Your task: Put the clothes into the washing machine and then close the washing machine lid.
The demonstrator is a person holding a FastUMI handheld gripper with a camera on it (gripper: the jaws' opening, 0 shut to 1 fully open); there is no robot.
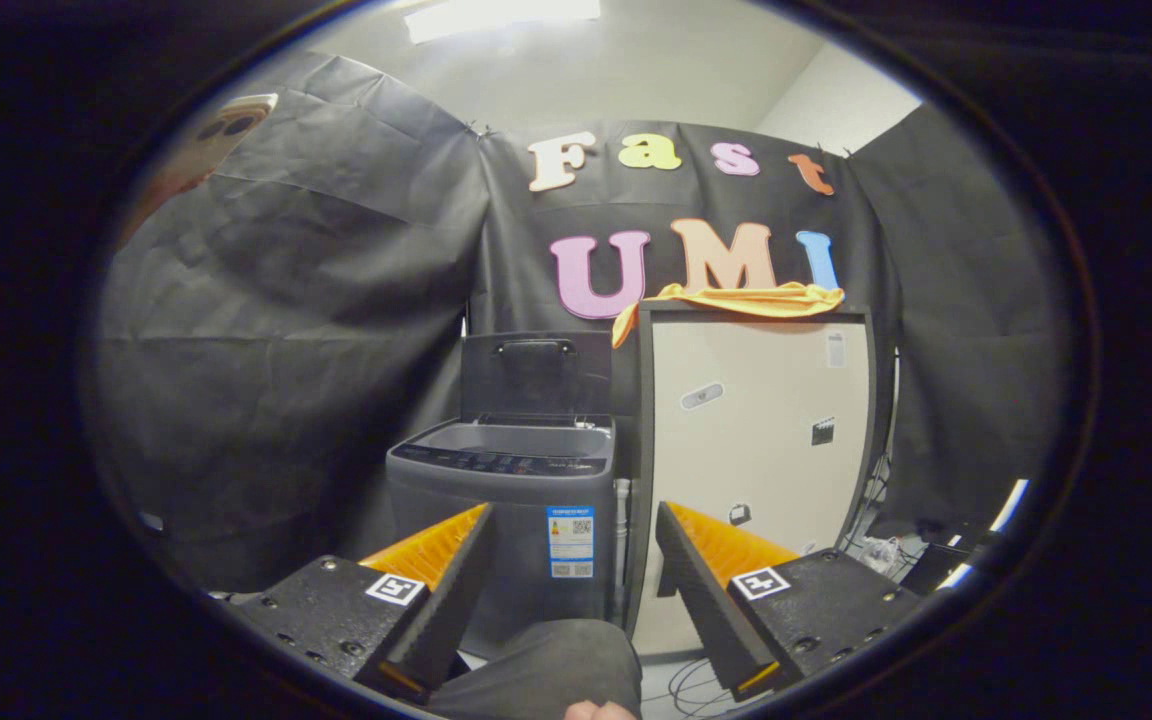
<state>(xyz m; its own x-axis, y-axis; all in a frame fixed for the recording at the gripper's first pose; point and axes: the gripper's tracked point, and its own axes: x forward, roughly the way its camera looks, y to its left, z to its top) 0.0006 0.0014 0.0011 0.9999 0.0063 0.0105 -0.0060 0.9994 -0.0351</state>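
Observation:
A grey top-loading washing machine (506,500) stands some way beyond my fingers, its lid (538,372) raised upright at the back and the tub mouth showing. To its right stands a taller white cabinet (761,430). A yellow-orange piece of clothing (736,298) lies crumpled on the cabinet's top, one end hanging over the left corner. My gripper (573,525) is open, far short of both, with nothing between its fingers.
Black cloth walls close the booth behind and on both sides. A person's sleeve and hand (556,680) show low between my fingers. Cables (881,550) lie on the floor to the right of the cabinet.

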